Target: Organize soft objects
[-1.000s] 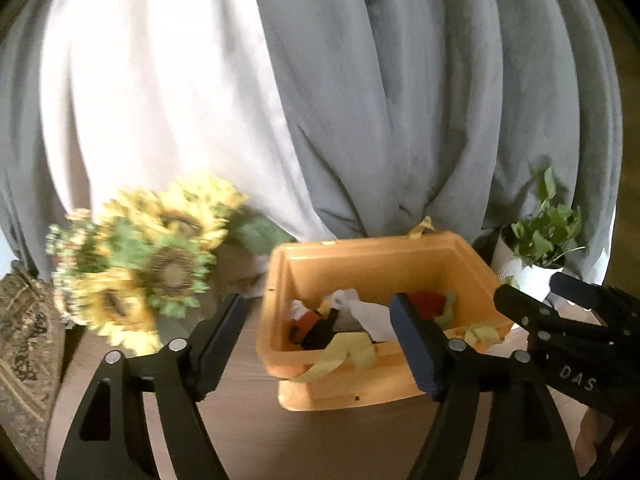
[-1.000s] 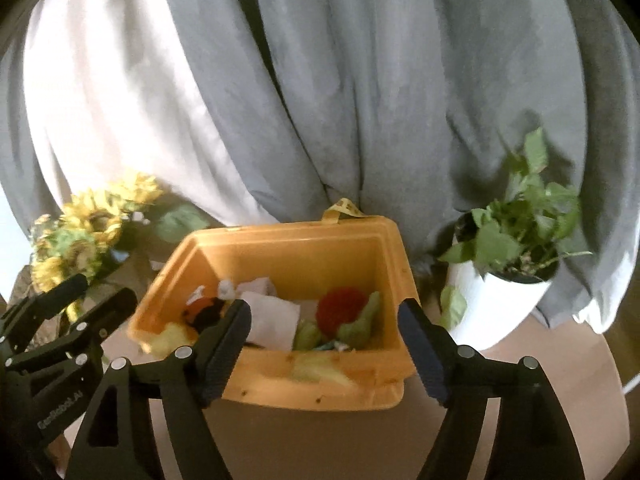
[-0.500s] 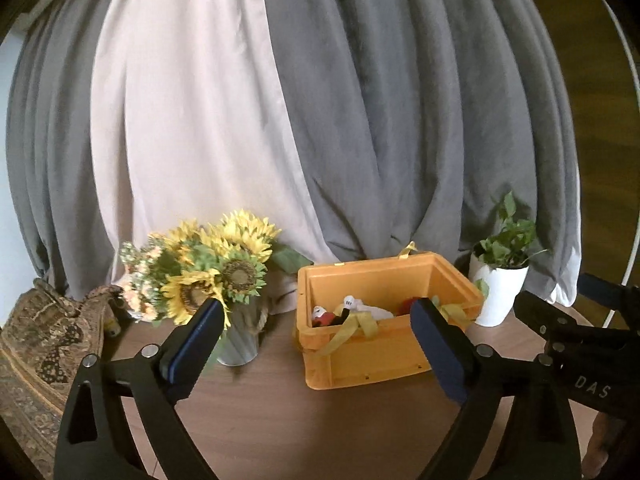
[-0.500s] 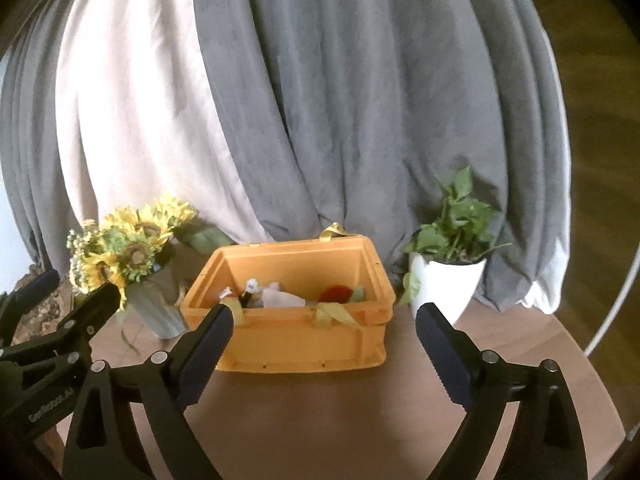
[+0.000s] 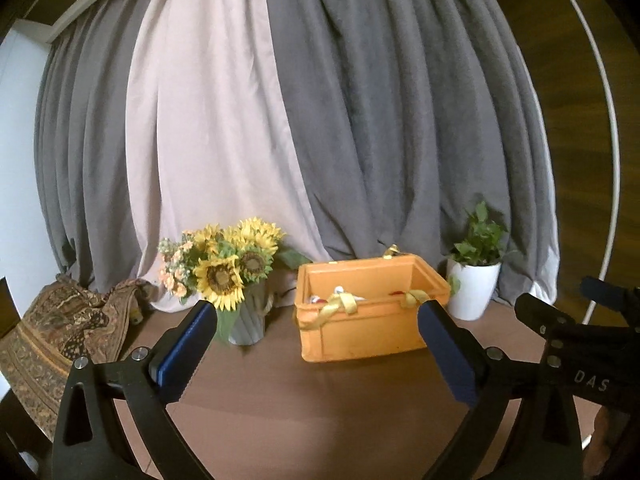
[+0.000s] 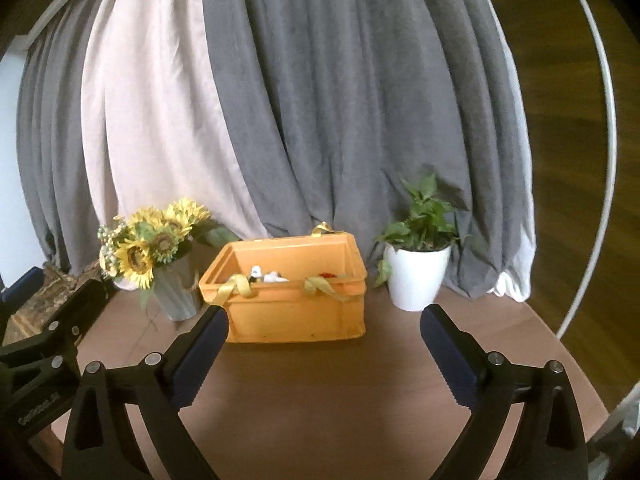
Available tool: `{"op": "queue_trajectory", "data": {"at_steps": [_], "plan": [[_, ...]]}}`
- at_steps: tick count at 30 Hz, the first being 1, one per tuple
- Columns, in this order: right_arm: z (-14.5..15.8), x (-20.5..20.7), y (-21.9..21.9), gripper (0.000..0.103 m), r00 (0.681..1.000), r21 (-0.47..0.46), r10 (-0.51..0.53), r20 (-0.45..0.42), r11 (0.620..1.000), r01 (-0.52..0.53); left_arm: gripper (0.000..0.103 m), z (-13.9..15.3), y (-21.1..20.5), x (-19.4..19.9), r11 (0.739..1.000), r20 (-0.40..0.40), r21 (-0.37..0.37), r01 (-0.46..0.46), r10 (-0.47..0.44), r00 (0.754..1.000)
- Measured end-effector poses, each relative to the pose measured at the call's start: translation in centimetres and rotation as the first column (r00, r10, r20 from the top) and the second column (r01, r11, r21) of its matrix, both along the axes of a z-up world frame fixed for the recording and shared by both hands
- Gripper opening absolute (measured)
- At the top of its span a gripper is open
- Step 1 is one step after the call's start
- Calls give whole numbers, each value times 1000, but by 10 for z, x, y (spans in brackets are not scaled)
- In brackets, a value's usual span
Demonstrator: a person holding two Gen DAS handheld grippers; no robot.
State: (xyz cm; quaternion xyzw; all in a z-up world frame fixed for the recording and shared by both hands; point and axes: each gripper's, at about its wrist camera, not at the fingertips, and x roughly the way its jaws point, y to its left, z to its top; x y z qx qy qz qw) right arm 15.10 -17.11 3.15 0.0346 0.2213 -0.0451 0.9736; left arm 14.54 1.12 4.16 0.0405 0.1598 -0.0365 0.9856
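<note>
while both jaws are opening | left gripper (image 5: 316, 330) empty | right gripper (image 6: 324, 334) empty

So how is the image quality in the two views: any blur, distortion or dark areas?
Left wrist view: sharp in the middle, the crate and sunflowers clear; fisheye bends the curtain outward; corners black. Right wrist view: a little softer, the plant slightly blurred, the right edge smeared; same bending. Both: soft light, faint shadows on the table.
</note>
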Motion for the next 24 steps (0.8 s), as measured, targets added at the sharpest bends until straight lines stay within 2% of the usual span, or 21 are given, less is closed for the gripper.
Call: {"op": "queue_trajectory", "data": {"at_steps": [9, 24], "plan": [[2, -52, -2, 99, 1000, -29, 6, 19, 1000, -6, 103, -1, -6, -54, 1000, 1, -4, -19, 19, 1000], [3, -103, -6, 99, 999, -17, 14, 34, 1000, -14, 103, -2, -8, -99, 1000, -32, -20, 0, -1, 999]]}}
